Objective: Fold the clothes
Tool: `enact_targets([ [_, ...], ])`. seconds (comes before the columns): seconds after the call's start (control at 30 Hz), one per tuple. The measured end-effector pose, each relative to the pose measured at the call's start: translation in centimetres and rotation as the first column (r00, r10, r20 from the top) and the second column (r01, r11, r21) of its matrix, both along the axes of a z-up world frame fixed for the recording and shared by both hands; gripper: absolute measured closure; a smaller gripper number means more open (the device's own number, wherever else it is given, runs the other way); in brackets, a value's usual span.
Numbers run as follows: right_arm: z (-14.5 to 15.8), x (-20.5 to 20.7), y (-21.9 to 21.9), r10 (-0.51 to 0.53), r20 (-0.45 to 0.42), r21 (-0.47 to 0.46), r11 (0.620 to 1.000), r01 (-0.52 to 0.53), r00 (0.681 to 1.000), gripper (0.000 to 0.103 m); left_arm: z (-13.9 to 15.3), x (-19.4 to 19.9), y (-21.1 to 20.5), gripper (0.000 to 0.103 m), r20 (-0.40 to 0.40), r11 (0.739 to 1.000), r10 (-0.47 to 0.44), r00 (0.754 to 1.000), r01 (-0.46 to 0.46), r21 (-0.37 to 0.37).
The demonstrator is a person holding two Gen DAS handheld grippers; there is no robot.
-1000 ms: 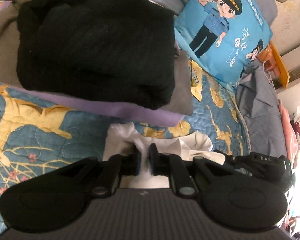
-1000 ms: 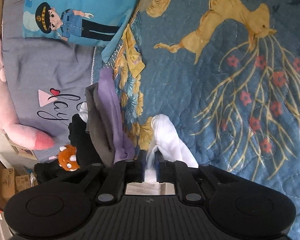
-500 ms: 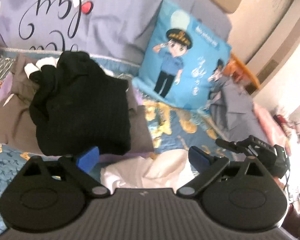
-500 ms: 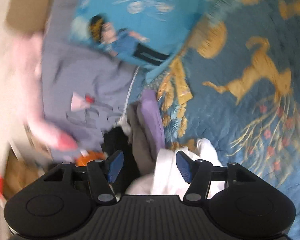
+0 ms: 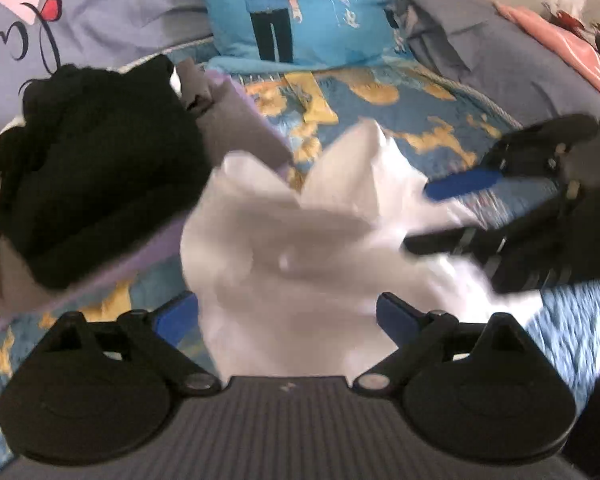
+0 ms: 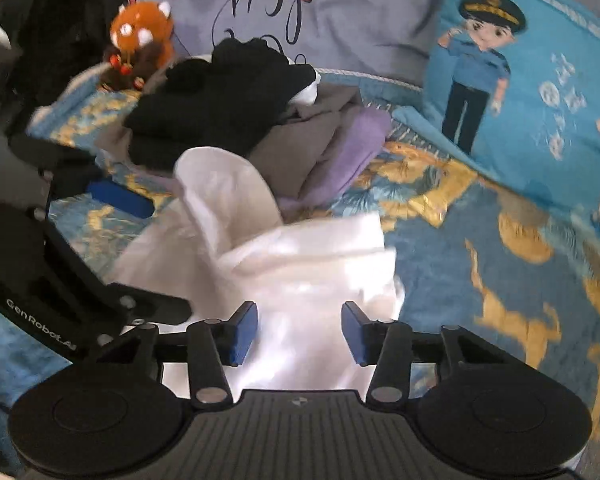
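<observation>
We are letting go of the white garment on the bed, both claws now free of it.

A second ago both claws were pinched shut on the white garment (image 5: 300, 248); now our left claw (image 5: 286, 316) is standing as wide as it goes, and our right claw (image 6: 298, 334), having just sprung open, is closing back in part, its pads still clear of the cloth. The garment is lying loose and rumpled just ahead of and between both claws' fingers, on the blue quilt (image 6: 480, 240), beside the stack of folded clothes (image 6: 236, 112) ahead and to the left of the right claw. We are judging that the fold has not held: the cloth is bunching up, so we are likely needing to regrasp and flatten it before stacking.
</observation>
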State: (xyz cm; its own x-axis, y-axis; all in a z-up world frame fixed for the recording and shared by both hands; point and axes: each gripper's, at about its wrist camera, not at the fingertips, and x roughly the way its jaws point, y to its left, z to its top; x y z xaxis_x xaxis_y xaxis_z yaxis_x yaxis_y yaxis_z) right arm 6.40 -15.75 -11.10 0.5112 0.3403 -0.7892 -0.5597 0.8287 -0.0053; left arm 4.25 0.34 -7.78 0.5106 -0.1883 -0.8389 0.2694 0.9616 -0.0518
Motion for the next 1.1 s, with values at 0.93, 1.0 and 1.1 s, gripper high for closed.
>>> enact_targets([
  [0.93,-3.1,-7.4,-14.5,-0.324,-0.441,0.493,0.691,0.528,0.837,0.038,-2.4,-8.6,12.0,0.001,-0.144,0.838,0.432,0.891,-0.455,-0.301],
  [1.0,-4.2,-7.6,-14.8,-0.306,-0.506,0.532,0.626,0.571,0.806,0.038,-3.5,-9.1,12.6,0.001,-0.184,0.811,0.454,0.872,-0.49,-0.319],
  [1.1,-4.8,-7.8,-14.1,-0.268,-0.54,0.565,0.587,0.579,0.798,0.039,-4.4,-9.2,12.1,0.001,-0.216,0.797,0.436,0.873,-0.487,-0.357],
])
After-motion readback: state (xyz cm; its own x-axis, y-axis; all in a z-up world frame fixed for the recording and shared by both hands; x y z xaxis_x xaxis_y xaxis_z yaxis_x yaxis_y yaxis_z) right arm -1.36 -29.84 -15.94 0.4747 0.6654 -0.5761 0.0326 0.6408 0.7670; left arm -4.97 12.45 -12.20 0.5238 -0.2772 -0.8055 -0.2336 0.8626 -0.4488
